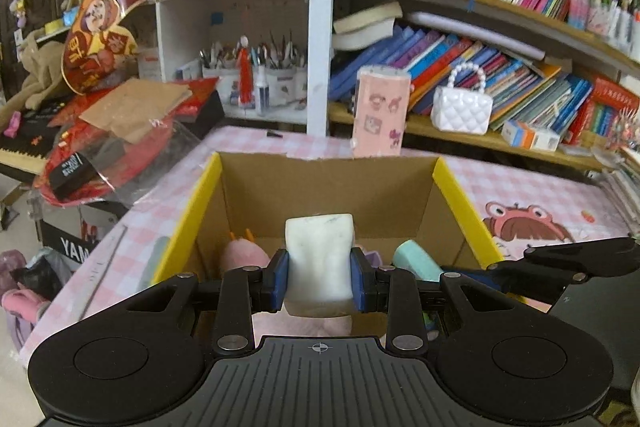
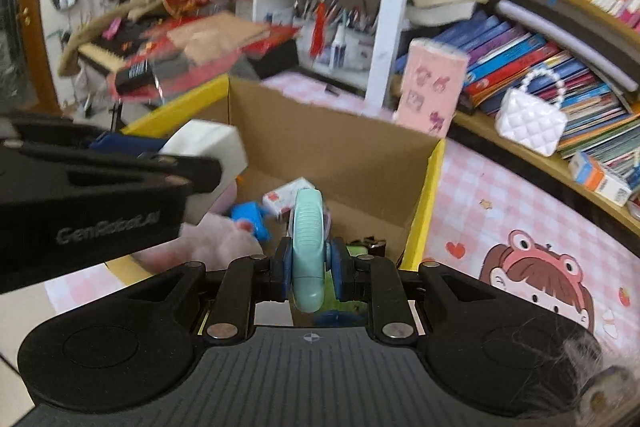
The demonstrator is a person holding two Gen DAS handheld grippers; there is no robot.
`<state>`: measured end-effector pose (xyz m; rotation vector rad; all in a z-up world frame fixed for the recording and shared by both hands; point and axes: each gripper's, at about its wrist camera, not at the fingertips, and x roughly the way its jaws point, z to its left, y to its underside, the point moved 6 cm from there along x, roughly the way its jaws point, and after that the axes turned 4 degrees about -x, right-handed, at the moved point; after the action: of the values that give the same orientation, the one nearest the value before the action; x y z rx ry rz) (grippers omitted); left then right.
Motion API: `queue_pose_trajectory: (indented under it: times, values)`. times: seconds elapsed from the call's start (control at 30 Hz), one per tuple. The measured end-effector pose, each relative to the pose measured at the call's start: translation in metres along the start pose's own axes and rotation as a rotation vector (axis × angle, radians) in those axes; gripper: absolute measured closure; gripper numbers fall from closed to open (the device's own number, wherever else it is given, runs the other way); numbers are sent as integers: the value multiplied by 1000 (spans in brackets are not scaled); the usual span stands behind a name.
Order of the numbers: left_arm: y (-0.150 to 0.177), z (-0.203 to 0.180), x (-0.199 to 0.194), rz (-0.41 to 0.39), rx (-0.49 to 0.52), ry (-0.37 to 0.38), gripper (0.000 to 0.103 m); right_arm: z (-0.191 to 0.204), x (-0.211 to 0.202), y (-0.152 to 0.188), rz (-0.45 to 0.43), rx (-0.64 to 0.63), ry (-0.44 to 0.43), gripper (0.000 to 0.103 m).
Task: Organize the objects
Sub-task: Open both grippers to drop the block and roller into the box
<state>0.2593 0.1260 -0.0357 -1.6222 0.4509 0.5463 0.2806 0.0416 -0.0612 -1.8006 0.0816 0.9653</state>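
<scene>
Both grippers hang over the open cardboard box (image 1: 320,187), each loaded; I judge the step in hand to be dropping the two items inside.

Left gripper (image 1: 319,281): clenched on a white squishy block (image 1: 320,255), blue pads pressing in at its waist so the sides bulge above and below. The block stands upright between the fingers, over the near half of the box, roughly centred between the yellow-edged flaps. Below and to its left lies a pink plush toy (image 1: 244,255). In the right wrist view the same block (image 2: 208,143) sits at the left side of the box opening.

Right gripper (image 2: 308,269): clamped on a mint-green ribbed object (image 2: 307,247) (possibly a tape dispenser or roller; cannot tell), held edge-on and upright between the fingers, over the near right part of the box. Beneath it lie a blue toy (image 2: 250,217), a small white-and-red carton (image 2: 286,199) and something green, partly hidden.

To do this well: lower each item below the flap line before opening, aim for bare cardboard floor toward the back wall (looks free there), and release one side at a time so the grippers, close together, do not knock. The soft block may spring on release; open slowly.

The box sits on the pink checked desk (image 2: 500,187), near the bookshelf.
</scene>
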Motion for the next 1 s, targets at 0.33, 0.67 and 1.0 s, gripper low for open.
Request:
queue_pose_trajectory:
  times: [0.33, 0.67, 1.0]
  values:
    - [5, -3, 44, 93, 5, -28, 73, -7, 30, -3, 33, -127, 1, 85]
    - [7, -2, 51, 101, 5, -33, 69, -8, 36, -3, 35, -168, 7, 83]
    - [-16, 1, -4, -85, 6, -8, 37, -11, -3, -18, -73, -56, 57, 60]
